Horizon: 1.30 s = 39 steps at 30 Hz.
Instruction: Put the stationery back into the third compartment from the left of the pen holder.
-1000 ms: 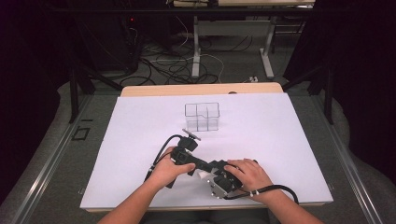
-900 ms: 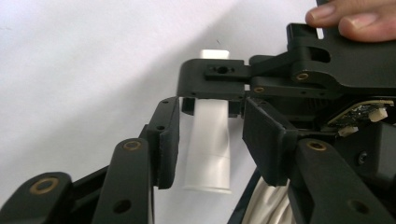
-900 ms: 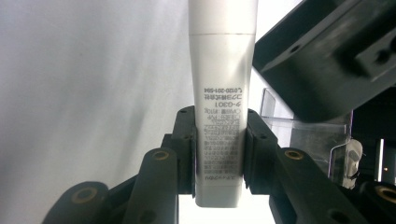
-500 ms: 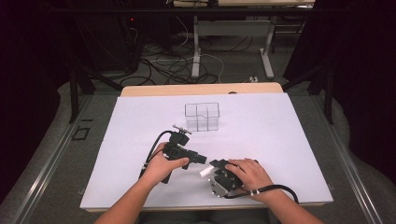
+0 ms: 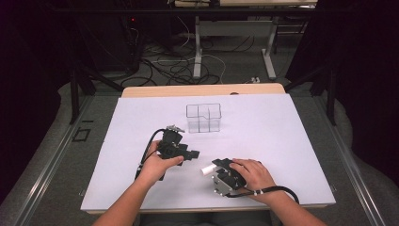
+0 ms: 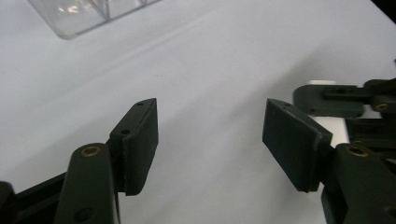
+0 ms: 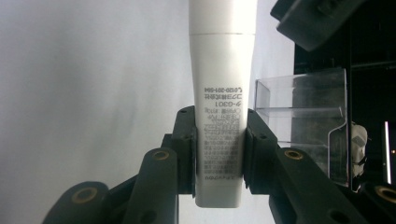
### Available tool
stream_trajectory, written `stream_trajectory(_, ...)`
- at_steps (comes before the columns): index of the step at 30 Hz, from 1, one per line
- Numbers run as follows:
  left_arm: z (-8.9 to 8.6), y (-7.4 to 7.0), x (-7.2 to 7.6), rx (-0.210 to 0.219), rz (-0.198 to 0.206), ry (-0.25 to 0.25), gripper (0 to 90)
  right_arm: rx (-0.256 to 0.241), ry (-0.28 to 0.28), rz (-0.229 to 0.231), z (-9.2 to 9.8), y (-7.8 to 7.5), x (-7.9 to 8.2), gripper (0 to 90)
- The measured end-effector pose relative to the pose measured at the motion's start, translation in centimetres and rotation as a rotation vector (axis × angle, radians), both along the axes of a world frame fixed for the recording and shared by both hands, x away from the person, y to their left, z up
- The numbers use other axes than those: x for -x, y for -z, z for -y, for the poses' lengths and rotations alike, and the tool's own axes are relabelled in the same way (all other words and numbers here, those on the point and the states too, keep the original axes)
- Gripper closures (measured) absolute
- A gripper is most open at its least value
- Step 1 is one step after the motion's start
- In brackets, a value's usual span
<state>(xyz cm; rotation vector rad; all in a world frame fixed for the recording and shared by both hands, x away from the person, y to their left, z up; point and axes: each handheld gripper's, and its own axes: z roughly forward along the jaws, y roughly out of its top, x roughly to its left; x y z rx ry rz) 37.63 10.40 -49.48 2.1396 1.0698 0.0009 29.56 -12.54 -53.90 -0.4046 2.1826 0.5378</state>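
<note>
Organiser, clear with 4 compartments, stands beyond both grippers; right gripper clamps a white tube, left gripper gapes empty.

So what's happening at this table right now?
A person sits at a white-covered table with a hand-held gripper in each hand. The right gripper has its jaws clamped on a white tube with printed text, held low over the table. The left gripper is open and holds nothing, close beside the tube. A clear divided box stands farther back on the table, apart from both grippers.
</note>
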Motion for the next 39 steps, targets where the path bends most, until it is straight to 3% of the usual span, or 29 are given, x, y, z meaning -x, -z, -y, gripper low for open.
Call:
stream_trajectory(2, -0.4, -0.1, 0.0, 0.008, 0.030, -0.026, 34.9, -0.011, 0.015, -0.003, 0.1, -0.2, -0.1, 70.6)
stream_trajectory(4, -0.9, -0.3, 0.0, 0.014, 0.053, -0.041, 34.0, -0.053, 0.037, -0.001, 0.2, -0.1, -0.1, 70.6)
stream_trajectory(7, -2.0, -0.5, 0.0, 0.026, 0.086, -0.082, 33.5, -0.088, 0.049, -0.031, 0.5, -0.3, -0.4, 70.6)
stream_trajectory(11, -3.1, -0.6, 0.1, 0.038, 0.102, -0.136, 32.0, -0.168, 0.089, -0.073, 1.0, -0.7, -0.8, 70.6)
stream_trajectory(14, -3.9, -0.5, 0.3, 0.060, 0.113, -0.161, 26.8, -0.196, 0.120, -0.103, 1.3, -1.1, -1.1, 70.6)
stream_trajectory(15, -4.2, -0.5, 0.3, 0.066, 0.122, -0.169, 23.3, -0.228, 0.132, -0.115, 1.4, -1.1, -1.1, 70.6)
stream_trajectory(16, -4.4, -0.5, 0.4, 0.063, 0.127, -0.174, 20.7, -0.213, 0.117, -0.107, 1.6, -1.4, -1.3, 70.6)
stream_trajectory(17, -4.7, -0.5, 0.5, 0.058, 0.134, -0.181, 18.8, -0.256, 0.150, -0.128, 1.6, -1.4, -1.2, 70.6)
stream_trajectory(20, -5.4, -0.3, 0.7, 0.059, 0.146, -0.204, 16.1, -0.273, 0.143, -0.132, 1.9, -1.6, -1.7, 70.6)
stream_trajectory(23, -6.2, -0.1, 0.8, 0.043, 0.157, -0.230, 14.9, -0.331, 0.171, -0.167, 2.2, -1.8, -2.0, 70.6)
stream_trajectory(28, -7.4, 0.1, 1.1, 0.073, 0.175, -0.286, 8.6, -0.434, 0.208, -0.223, 2.7, -2.2, -2.5, 70.6)
stream_trajectory(31, -7.9, 0.2, 1.4, 0.087, 0.190, -0.300, 5.9, -0.489, 0.218, -0.248, 2.9, -2.4, -2.8, 70.6)
stream_trajectory(35, -8.5, 0.3, 1.8, 0.084, 0.202, -0.265, 4.2, -0.547, 0.233, -0.291, 3.1, -2.7, -3.2, 70.6)
stream_trajectory(39, -8.8, 0.5, 2.1, 0.097, 0.242, -0.283, 2.3, -0.614, 0.249, -0.336, 3.2, -3.1, -3.8, 70.6)
